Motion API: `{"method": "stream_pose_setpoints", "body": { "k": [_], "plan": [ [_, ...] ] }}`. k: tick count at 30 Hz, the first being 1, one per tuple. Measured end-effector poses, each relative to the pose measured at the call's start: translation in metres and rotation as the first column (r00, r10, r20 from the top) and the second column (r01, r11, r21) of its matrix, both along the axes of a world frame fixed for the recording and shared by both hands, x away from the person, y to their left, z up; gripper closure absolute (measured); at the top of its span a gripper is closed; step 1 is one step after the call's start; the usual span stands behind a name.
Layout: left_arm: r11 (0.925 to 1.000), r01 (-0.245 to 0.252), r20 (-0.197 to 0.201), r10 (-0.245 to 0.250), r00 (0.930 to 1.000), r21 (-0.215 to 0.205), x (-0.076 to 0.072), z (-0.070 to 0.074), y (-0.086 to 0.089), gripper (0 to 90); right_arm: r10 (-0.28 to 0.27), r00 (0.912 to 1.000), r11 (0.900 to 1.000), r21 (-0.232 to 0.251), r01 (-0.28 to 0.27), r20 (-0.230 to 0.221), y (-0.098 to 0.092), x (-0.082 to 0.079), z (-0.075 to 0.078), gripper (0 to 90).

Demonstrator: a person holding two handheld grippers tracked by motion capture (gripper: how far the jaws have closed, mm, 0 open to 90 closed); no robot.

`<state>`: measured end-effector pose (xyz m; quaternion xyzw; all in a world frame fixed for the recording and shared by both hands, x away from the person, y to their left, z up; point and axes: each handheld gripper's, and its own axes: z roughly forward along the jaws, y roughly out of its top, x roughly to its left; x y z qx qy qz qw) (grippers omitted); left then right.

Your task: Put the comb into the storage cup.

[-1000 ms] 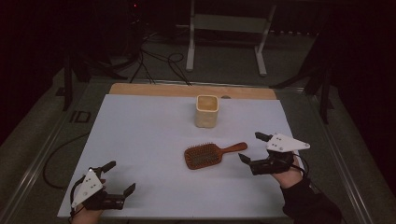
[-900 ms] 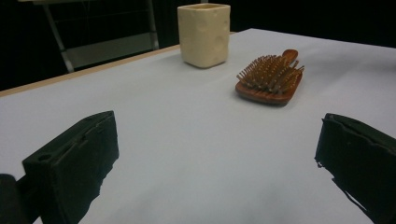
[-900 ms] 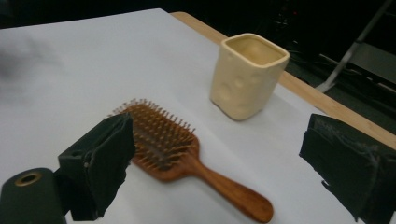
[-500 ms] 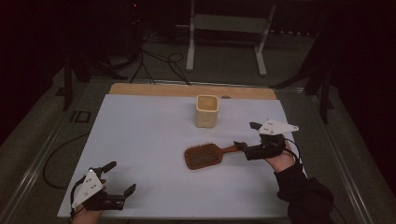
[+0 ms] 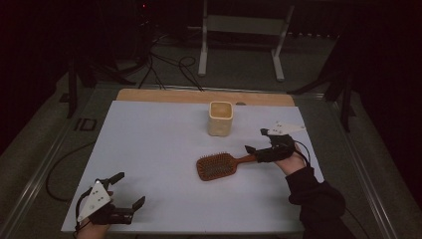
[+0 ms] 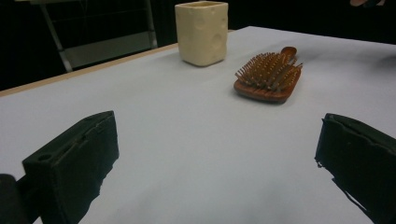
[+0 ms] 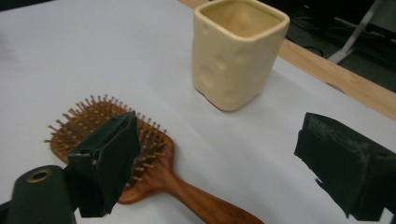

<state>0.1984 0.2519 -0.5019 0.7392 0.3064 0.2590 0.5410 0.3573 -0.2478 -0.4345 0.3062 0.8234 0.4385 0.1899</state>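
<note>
High view: the brown wooden paddle hairbrush [image 5: 219, 166] lies bristles-up on the white table sheet [image 5: 149, 149], just at 5 o'clock of the cream square ceramic cup [image 5: 220, 118], its handle running out toward 3 o'clock. The right gripper [image 5: 255, 144] sits at that handle's end, jaws apart and just starting to close, wood between them but not yet pinched. I'd call the brush light, stiff and a bit slick on its varnish, so the narrow handle is the place to take it, not the bristles.

Left gripper view: the left gripper [image 6: 215, 154] is spread wide over bare sheet, with the brush [image 6: 268, 77] well off at 1 o'clock.

Right gripper view: the handle [image 7: 205, 200] passes low between the pads at 6 o'clock, nearer the left pad [image 7: 109, 161]; the cup [image 7: 238, 53] stands at 12.
</note>
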Motion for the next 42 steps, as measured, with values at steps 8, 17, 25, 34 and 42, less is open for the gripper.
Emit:
{"method": "stream_pose_setpoints", "body": {
  "k": [8, 17, 25, 34, 42],
  "plan": [
    [1.0000, 0.000, -0.002, 0.000, 1.0000, 0.001, 0.000, 0.000, 0.000, 0.0, -0.019, 0.9986, 1.000, 0.000, 0.019, -0.049, -0.002, 0.014, -0.012, 17.9],
    [1.0000, 0.001, 0.000, -0.001, 1.0000, -0.003, 0.000, 0.000, 0.000, 0.0, -0.047, 0.9944, 0.998, -0.035, 0.044, -0.094, -0.002, 0.022, -0.028, 35.7],
    [1.0000, 0.001, -0.005, -0.001, 1.0000, 0.001, 0.000, -0.001, 0.000, 0.0, -0.063, 0.9915, 0.995, -0.078, 0.054, -0.114, -0.004, 0.028, -0.037, 51.2],
    [1.0000, 0.001, -0.004, -0.001, 1.0000, -0.003, 0.000, 0.000, 0.000, 0.0, -0.086, 0.9911, 0.989, -0.126, 0.073, -0.101, -0.002, 0.033, -0.041, 69.1],
    [1.0000, 0.002, -0.008, -0.002, 1.0000, -0.001, 0.001, -0.001, 0.000, 0.0, -0.097, 0.9873, 0.978, -0.194, 0.071, -0.126, 0.000, 0.037, -0.050, 84.4]
  ]
}}
